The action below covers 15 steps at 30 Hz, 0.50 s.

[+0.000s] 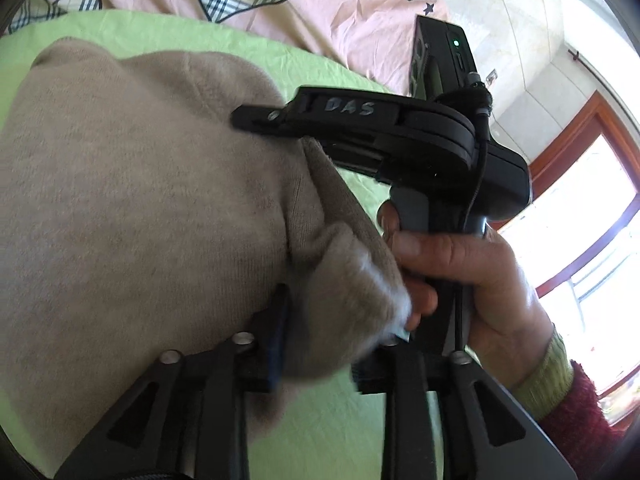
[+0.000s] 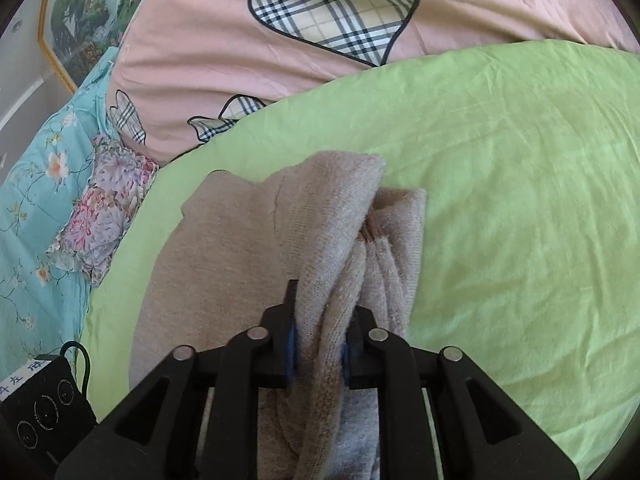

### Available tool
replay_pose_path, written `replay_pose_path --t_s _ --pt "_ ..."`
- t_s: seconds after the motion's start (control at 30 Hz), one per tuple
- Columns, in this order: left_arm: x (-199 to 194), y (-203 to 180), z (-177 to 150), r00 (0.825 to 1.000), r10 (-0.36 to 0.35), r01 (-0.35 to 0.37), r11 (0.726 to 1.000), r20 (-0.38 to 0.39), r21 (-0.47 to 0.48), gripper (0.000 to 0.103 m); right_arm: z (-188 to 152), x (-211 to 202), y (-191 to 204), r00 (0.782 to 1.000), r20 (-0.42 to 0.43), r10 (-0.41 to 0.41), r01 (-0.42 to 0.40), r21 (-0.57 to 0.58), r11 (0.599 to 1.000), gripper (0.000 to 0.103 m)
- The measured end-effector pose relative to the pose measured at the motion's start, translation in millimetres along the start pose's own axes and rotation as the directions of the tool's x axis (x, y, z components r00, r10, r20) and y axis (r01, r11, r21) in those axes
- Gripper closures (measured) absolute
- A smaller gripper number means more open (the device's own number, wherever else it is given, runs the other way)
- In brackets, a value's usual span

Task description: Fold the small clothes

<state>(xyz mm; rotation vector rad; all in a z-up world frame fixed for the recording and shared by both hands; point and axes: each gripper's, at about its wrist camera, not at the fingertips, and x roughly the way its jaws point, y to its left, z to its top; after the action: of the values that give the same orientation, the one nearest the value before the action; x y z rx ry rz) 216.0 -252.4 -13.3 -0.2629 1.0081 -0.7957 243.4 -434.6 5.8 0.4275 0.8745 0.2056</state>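
My right gripper (image 2: 320,344) has a thick bunched ridge of the tan knit (image 2: 224,264) between its blue pads, and the pads press on it from both sides, so I read it as a grip on the knit. My left gripper (image 1: 332,344) has a rounded bulge of the same knit lying between its fingers. The left pad touches the cloth, but the right one is hidden behind the bulge and blurred, so I cannot tell whether that grip is closed or slack.

The knit lies on the green sheet (image 2: 520,200), with its bulk straight ahead of my right gripper and running away from me toward the pink quilt (image 2: 240,52). That away-from-me line is its long axis as far as I can judge. From my left gripper the flat body of the knit spreads out to the left, and the right gripper crosses just above my fingers with my right hand (image 1: 472,280) on its handle, close beside the bulge. Both tools are at the same gathered edge. I judge the right to be the one with the surer hold, so the next fold should carry that edge across the flat part toward the left.

No container is in view. The knit simply rests on the sheet, near the quilt's edge.
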Motion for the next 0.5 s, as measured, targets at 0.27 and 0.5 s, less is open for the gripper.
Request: replay_pose_path --t_s 0.27,0.5 --pt "-115 29 -22 0.987 0.105 -0.102 0.994 0.119 -0.034 0.024 -21 -46 -2 0.999 0.044 -0.015 0.012 0.067 0.998 0.021" --pt "-108 114 19 0.993 0.091 -0.073 0.97 0.071 -0.234 0.021 -31 -23 -1 0.999 -0.037 0.017 -0.014 0.068 0.998 0.016"
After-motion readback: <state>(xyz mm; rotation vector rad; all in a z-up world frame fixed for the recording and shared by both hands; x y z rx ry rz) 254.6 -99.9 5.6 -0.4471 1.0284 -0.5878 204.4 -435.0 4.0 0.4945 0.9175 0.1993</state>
